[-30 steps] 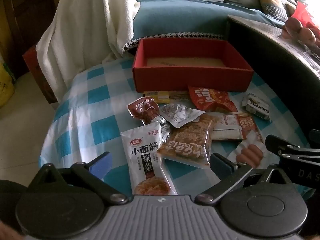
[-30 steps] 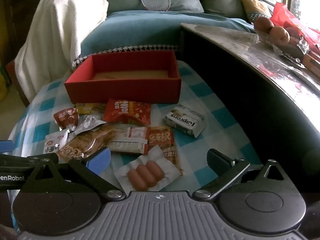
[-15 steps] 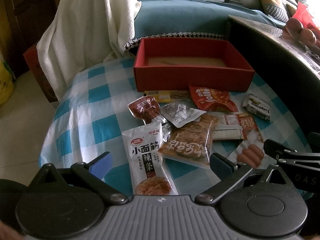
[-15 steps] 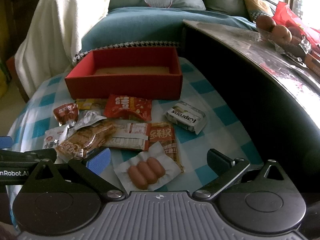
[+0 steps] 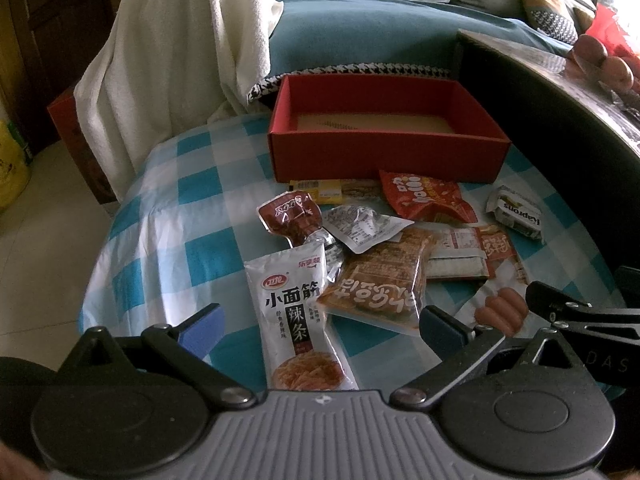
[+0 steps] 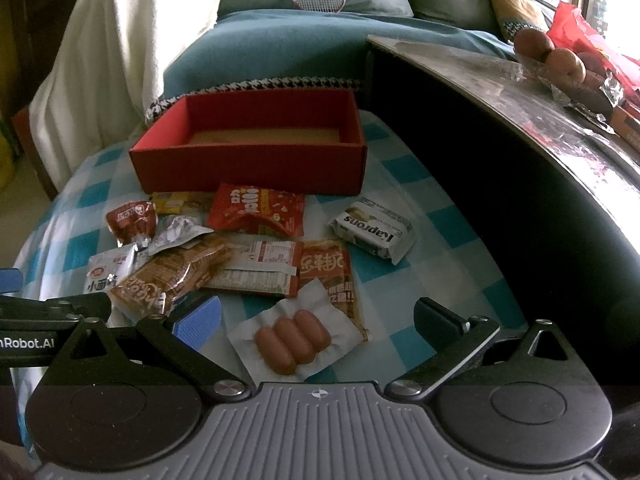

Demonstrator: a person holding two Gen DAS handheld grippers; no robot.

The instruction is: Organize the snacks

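Between spread left gripper point(image 5: 322, 330) fingers, white snack packet point(image 5: 298, 316), right gripper point(image 6: 316, 320) spread above sausage packet point(image 6: 294, 340)

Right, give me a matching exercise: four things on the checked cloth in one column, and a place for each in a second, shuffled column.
Things:
1. red box
2. Kaprons pack
3. sausage pack
4. white spicy-strip bag

Places:
A. between the open left gripper fingers
B. behind all the snacks
C. between the open right gripper fingers
D. apart from the pile, toward the dark table

Pairs: 1-B, 2-D, 3-C, 4-A
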